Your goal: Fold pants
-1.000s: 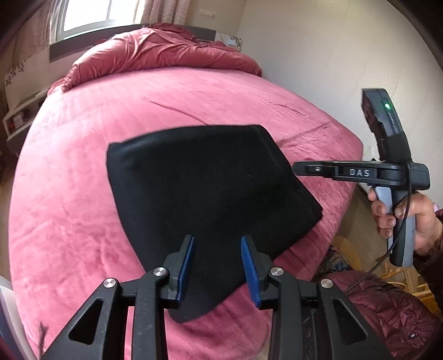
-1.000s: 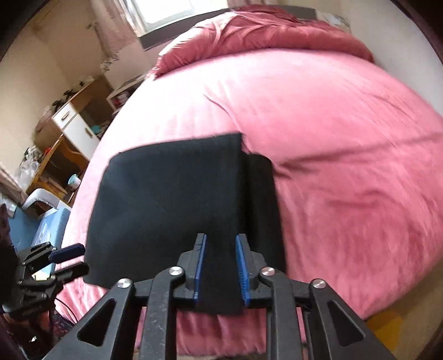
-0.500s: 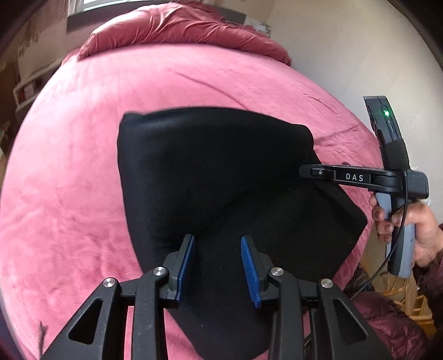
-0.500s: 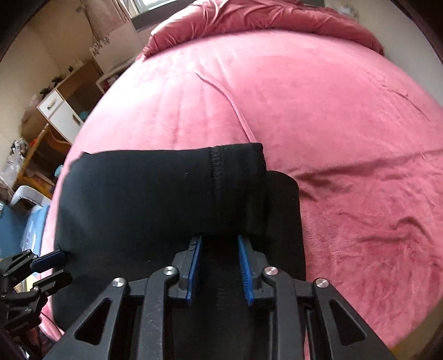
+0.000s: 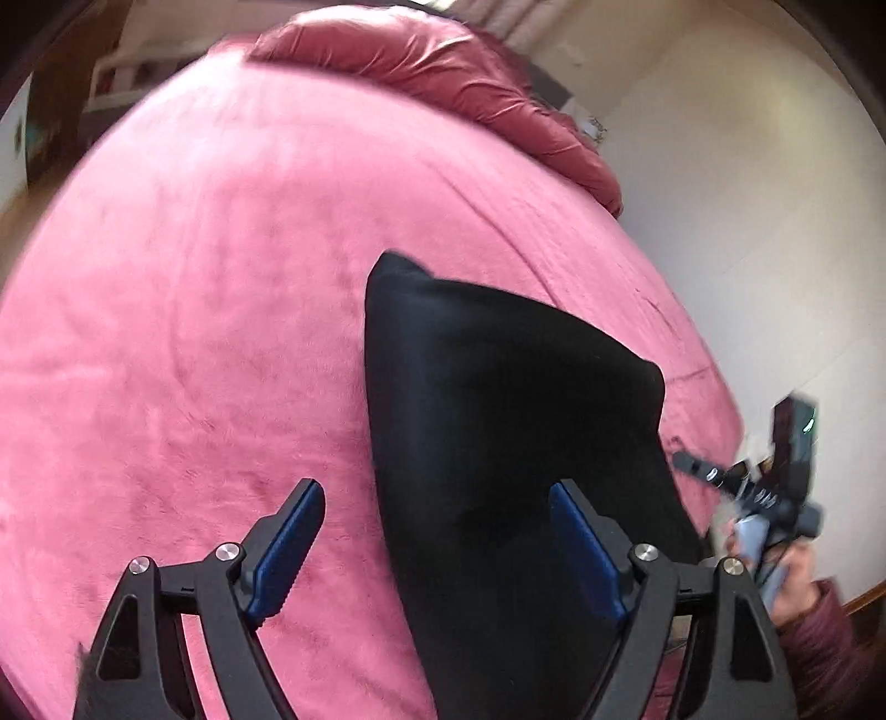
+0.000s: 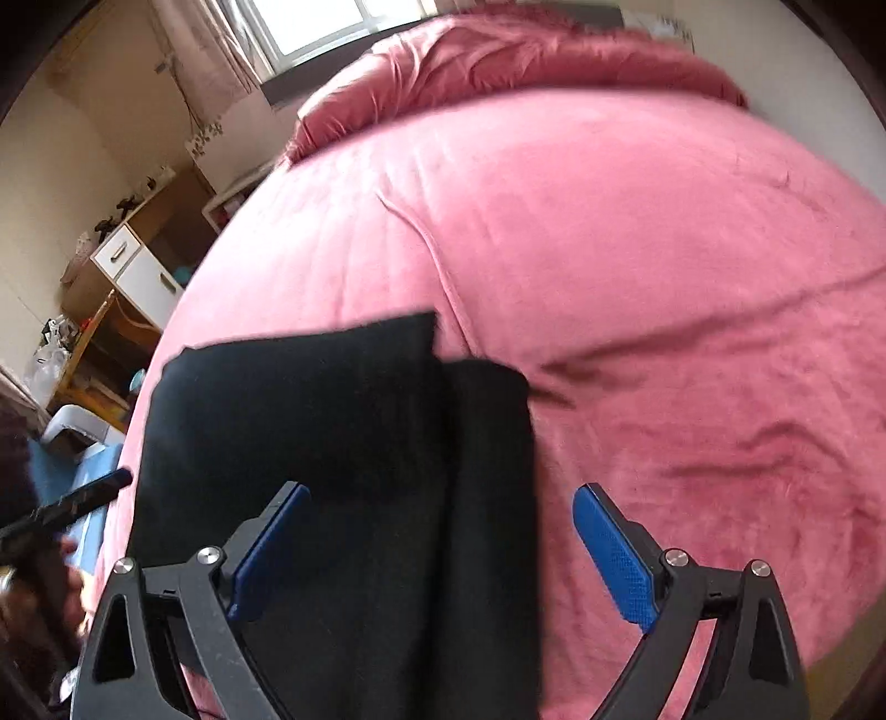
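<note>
Both of your grippers have just sprung apart since the earlier frames, when each stood narrow over the cloth; the pads now press on nothing.

Item: left gripper (image 5: 437, 545). Black frame, ribbed blue pads, jaws spread wide. One pad sits over bare bed cover, the other over the pants' near corner; the cloth's edge runs between them, untouched.

Item: right gripper (image 6: 443, 545). Same build, jaws wide. Your left-side pad hangs over the pants, the other over pink cover. Seen small and blurred at the right edge of the left view, held in your right hand (image 5: 786, 576) with a dark red quilted sleeve.

Item: pants (image 6: 343, 443). Black, matte, soft knit, folded to a thick, roughly rectangular pad of several layers; one narrower layer shows past the top layer on the right side. They lie flat on the bed near its front edge.

Item: bed (image 6: 637, 249). Pink plush cover, short nap, shallow creases. A rumpled darker red quilt (image 6: 498, 61) is heaped at the far end, under a window (image 6: 338, 22).

Item: wooden desk (image 6: 127, 260) with white drawers, left of the bed.
</note>
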Demonstrator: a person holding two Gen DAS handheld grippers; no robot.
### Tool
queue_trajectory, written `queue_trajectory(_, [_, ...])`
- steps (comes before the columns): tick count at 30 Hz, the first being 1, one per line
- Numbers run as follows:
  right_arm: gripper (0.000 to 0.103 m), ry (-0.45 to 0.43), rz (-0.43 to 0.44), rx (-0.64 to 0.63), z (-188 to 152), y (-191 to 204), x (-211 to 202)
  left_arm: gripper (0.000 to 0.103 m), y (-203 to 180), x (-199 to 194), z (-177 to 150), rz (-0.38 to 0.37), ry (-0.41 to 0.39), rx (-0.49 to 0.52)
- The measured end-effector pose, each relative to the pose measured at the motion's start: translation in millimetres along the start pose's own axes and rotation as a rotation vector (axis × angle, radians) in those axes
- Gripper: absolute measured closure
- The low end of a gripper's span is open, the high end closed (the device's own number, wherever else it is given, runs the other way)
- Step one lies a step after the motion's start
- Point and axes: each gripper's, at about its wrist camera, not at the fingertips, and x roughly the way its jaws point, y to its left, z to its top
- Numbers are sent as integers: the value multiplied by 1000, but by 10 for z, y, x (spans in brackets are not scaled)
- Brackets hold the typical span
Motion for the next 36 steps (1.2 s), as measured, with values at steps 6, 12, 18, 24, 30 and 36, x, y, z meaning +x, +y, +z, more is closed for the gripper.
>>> queue_trajectory(6, [7, 130, 157, 60, -36, -233, 332, 24, 56, 328, -37, -71, 100, -32])
queue_trajectory(12, [37, 177, 238, 1, -31, -113, 524, 47, -50, 445, -156, -132, 127, 0])
queue_trajectory(18, [55, 118, 265, -41, 89, 72, 211, 57, -175, 94, 41, -198, 33, 46])
queue_trajectory(24, [55, 24, 337, -83, 694, 521, 248, 57, 42, -183, 634, -116, -87, 64])
queue_trajectory(30, [55, 57, 337, -110, 1321, 981, 887, 56, 489, -65, 1141, 34, -104, 30])
queue_trajectory(36, [50, 141, 287, -115, 1584, 1138, 1557, 44, 818, 247, 1148, 111, -57, -38])
